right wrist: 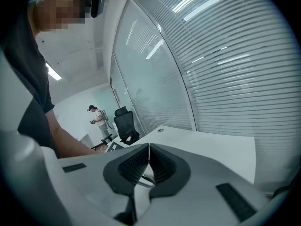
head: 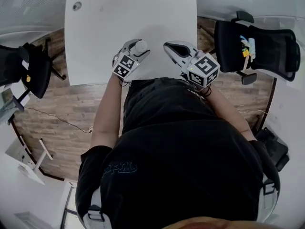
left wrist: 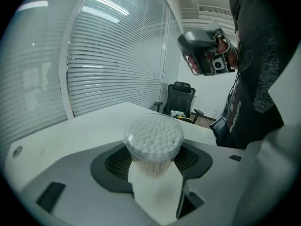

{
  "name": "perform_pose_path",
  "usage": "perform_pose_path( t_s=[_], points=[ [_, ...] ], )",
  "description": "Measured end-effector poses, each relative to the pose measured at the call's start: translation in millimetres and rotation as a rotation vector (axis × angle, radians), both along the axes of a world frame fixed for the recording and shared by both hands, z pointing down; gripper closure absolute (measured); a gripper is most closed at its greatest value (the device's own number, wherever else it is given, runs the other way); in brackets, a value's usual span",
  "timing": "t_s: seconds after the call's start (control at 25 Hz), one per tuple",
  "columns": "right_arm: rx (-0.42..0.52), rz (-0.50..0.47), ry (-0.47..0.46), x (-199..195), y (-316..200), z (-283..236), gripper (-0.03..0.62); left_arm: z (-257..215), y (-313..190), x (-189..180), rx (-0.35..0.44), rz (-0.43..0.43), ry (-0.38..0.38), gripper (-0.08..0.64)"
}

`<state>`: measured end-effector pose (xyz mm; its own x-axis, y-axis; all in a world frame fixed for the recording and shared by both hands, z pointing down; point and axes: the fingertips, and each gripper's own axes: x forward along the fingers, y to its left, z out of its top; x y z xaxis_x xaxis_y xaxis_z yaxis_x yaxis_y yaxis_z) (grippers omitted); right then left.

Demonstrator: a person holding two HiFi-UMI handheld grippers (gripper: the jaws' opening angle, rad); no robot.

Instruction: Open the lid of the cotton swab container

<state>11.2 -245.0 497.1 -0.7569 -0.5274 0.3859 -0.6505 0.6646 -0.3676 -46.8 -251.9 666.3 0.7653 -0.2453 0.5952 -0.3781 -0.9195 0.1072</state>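
A clear round cotton swab container [left wrist: 154, 140], packed with white swab tips, stands upright between the pads of my left gripper [left wrist: 154, 160], which is shut on its sides. I cannot tell whether a clear lid covers the tips. In the head view the container [head: 141, 46] shows as a pale round top in the left gripper [head: 137, 47], above the near edge of the white table [head: 119, 13]. My right gripper [head: 172, 49] is beside it on the right, a little apart, and raised [left wrist: 188, 41]. Its jaws [right wrist: 149, 161] are shut together with nothing seen between them.
A black office chair [head: 257, 46] with small items on its seat stands right of the table, and another [head: 24, 66] stands to the left. Window blinds [left wrist: 113, 55] run along the far side. Another person [right wrist: 99, 121] stands far back in the room.
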Motion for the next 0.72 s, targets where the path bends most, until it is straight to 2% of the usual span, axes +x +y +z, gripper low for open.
perform_pose_path(
  t_s=[0.44,0.72],
  points=[
    [0.078,-0.117,-0.035,2.9,17.0,-20.3,0.568,-54.7,34.0,14.9,0.003,0.043,-0.003,0.291],
    [0.122,-0.180,-0.059,9.2,26.4,-33.5,0.568,-92.0,58.2,30.3,0.023,0.111,-0.049,0.291]
  ],
)
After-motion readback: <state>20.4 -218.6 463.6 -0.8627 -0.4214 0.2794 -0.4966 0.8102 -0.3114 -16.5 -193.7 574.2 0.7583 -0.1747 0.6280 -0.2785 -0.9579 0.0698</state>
